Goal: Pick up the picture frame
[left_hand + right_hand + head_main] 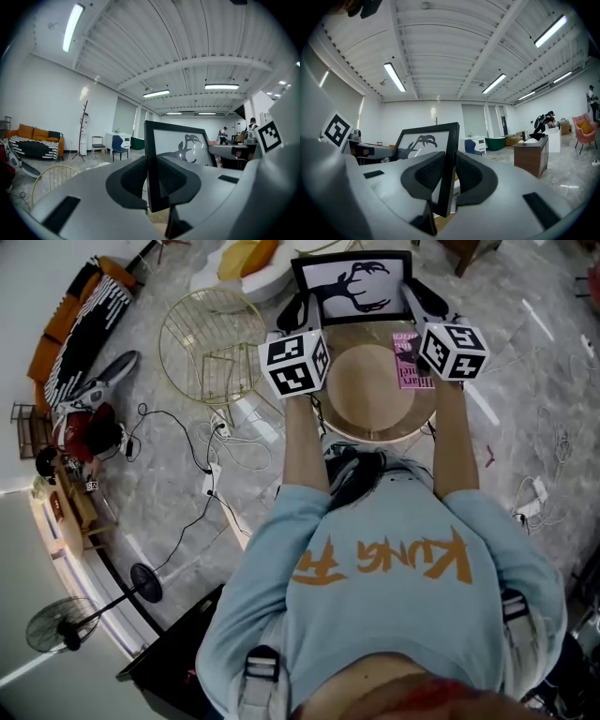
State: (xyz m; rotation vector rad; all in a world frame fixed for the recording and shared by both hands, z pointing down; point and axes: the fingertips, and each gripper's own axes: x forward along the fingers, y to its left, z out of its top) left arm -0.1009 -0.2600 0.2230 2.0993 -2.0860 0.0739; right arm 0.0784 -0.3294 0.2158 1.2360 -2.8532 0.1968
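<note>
gripping the picture frame [354, 285] by both side edges, that's where i am, so i judge the pickup as good as made.

head view first: the left gripper [300, 309] clamps the frame's left edge and the right gripper [418, 304] clamps its right edge. the antler silhouette faces me, and the frame sits at the far rim of the round table [367, 399]. a pink book [406, 360] lies on that table near the right gripper, and a gold wire chair [208, 343] stands off to the left. from up here i can't tell whether the frame is clear of the tabletop.

left gripper view: the jaws are closed on the black moulding, pads pressing both faces, glass and artwork running away to the right. behind it i see ceiling lights [156, 93] and open room, so i reckon the frame is up in the air and roughly upright.

right gripper view: same story mirrored, jaws pinching the other edge, picture stretching left. only here do i see a wooden desk [533, 154] beyond.

next move, as i read it: keep both clamps firm and level with each other, so the frame neither twists nor slips.
</note>
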